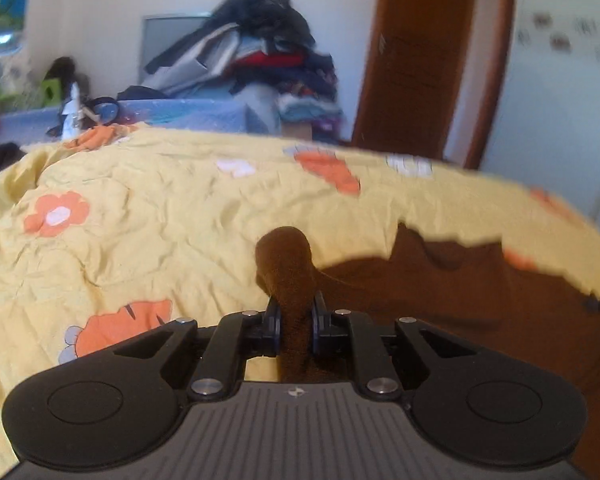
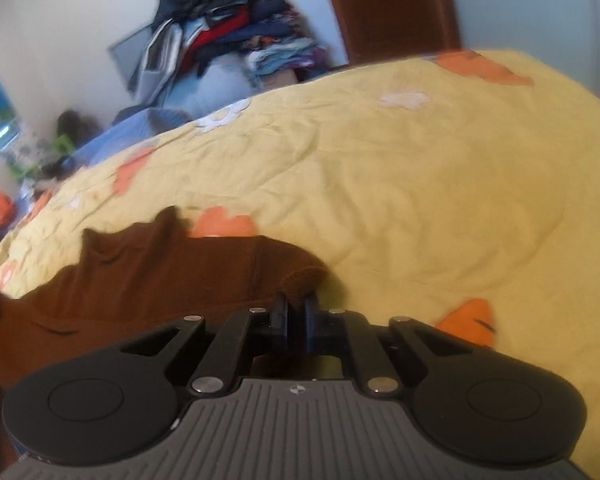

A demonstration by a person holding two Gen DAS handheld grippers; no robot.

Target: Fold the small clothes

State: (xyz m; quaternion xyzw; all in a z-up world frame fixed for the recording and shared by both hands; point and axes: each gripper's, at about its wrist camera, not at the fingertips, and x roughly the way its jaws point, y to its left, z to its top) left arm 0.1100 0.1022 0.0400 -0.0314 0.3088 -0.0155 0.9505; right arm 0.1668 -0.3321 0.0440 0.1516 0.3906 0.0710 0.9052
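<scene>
A small brown knit garment (image 1: 440, 292) lies on the yellow flowered bedspread (image 1: 180, 216). My left gripper (image 1: 296, 312) is shut on a bunched end of the brown garment, which sticks up between the fingers as a rounded lump. In the right wrist view the same brown garment (image 2: 148, 268) spreads to the left over the bedspread (image 2: 420, 184). My right gripper (image 2: 296, 312) is shut on its near right corner, a ribbed edge pinched between the pads. A dark bit of the other gripper shows at each view's edge.
A tall heap of mixed clothes (image 1: 260, 52) sits on a blue-covered surface (image 1: 188, 116) behind the bed, against the white wall. A brown wooden door (image 1: 420, 60) stands at the back right. Small clutter (image 1: 72, 108) lies at the far left.
</scene>
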